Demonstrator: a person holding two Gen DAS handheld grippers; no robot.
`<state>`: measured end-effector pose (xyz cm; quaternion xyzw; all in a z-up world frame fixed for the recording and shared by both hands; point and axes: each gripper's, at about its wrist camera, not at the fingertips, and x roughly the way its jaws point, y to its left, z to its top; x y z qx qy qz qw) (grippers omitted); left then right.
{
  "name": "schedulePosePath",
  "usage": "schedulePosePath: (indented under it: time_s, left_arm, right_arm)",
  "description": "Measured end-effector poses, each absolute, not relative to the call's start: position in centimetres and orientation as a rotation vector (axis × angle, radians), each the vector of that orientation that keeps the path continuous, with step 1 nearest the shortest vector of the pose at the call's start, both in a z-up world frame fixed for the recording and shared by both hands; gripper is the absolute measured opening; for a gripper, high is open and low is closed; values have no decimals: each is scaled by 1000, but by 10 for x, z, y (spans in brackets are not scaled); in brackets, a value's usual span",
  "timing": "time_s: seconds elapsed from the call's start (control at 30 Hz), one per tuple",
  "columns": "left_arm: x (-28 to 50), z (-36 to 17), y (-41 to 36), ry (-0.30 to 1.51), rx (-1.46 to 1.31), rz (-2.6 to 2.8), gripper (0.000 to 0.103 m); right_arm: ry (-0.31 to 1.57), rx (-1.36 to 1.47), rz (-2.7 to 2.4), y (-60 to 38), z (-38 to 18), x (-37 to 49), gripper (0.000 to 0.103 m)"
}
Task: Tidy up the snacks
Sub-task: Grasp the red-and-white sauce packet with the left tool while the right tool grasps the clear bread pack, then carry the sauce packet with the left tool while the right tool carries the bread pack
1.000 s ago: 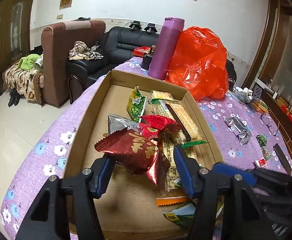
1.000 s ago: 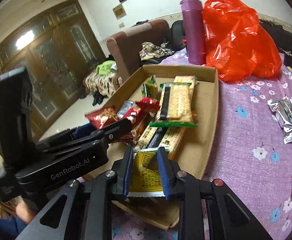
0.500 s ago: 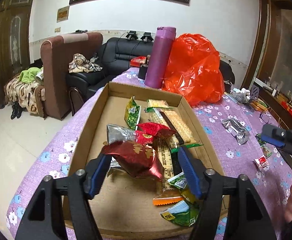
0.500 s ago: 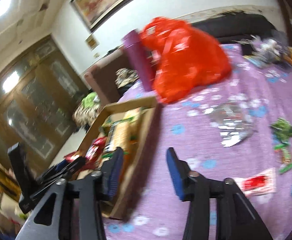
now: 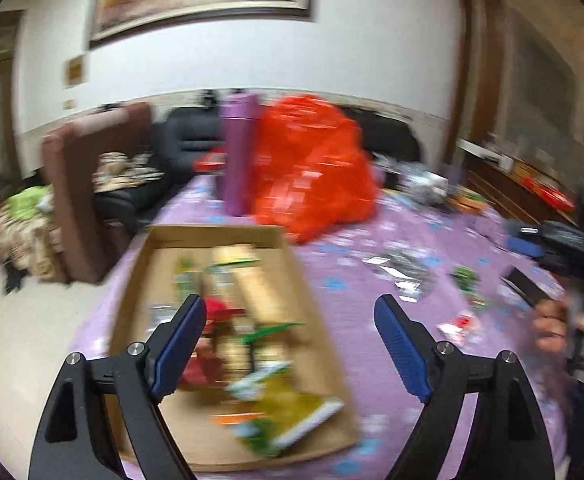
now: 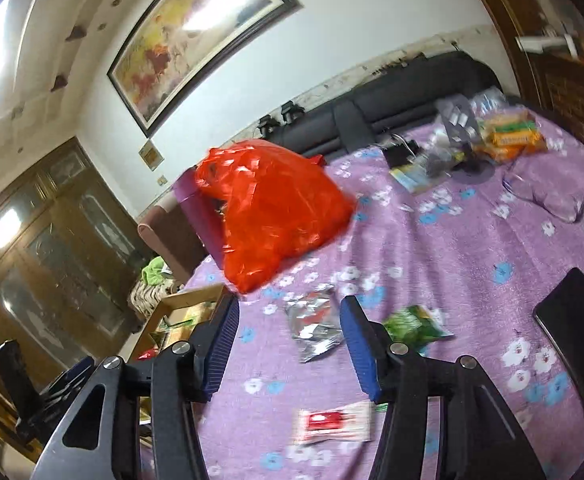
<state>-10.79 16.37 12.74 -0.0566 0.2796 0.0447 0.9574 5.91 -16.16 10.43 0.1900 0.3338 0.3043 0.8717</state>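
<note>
Left wrist view: the left gripper (image 5: 290, 344) is hanging above the cardboard tray (image 5: 323, 336) of snacks, its jaws having just been opening, now wide and holding nothing.
Right wrist view: the right gripper (image 6: 290, 344) is standing half-open and empty over the purple cloth (image 6: 451, 248), nearing the silver packet (image 6: 311, 326) and green packet (image 6: 411, 326).
Risk: the motion blur is suggesting haste; a rushed closing could be pinching cloth or skidding the slick foil away.

Home living room — sofa (image 6: 391, 120), armchair (image 5: 88, 184), framed painting (image 6: 196, 36).
</note>
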Motion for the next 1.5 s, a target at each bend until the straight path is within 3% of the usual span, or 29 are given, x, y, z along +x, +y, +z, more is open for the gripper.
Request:
schedulePosePath:
  time_s: [0.2,0.43,0.6,0.73,0.87,0.97,1.07,1.5]
  left_arm:
    - [-53,111,80,768,9,-195,91]
    - [12,67,1,894,176,-321,91]
    - [33,45,-18,935,218,-338,77]
    - [37,33,-25,942,235,-350,66]
    - [44,20,-25,969,209,-363,47]
    - [44,20,-24,953,200,-370,45]
    - [45,20,-22,926,198,-354,24]
    - [53,23,4,947,70,-313,23]
  right_arm:
    - [867,455,641,-182,52,87,57]
    - [884,480,630,-193,46,88,57]
    - [909,471,621,-196,41,90,56]
    - [903,400,611,-185,44,88,46]
    - [901,338,603,-176,45,84,41]
    - [916,303,594,-170,42,85,39]
    - [928,251,568,-163,38,86,39]
    - [921,-6,509,-130,28,78,39]
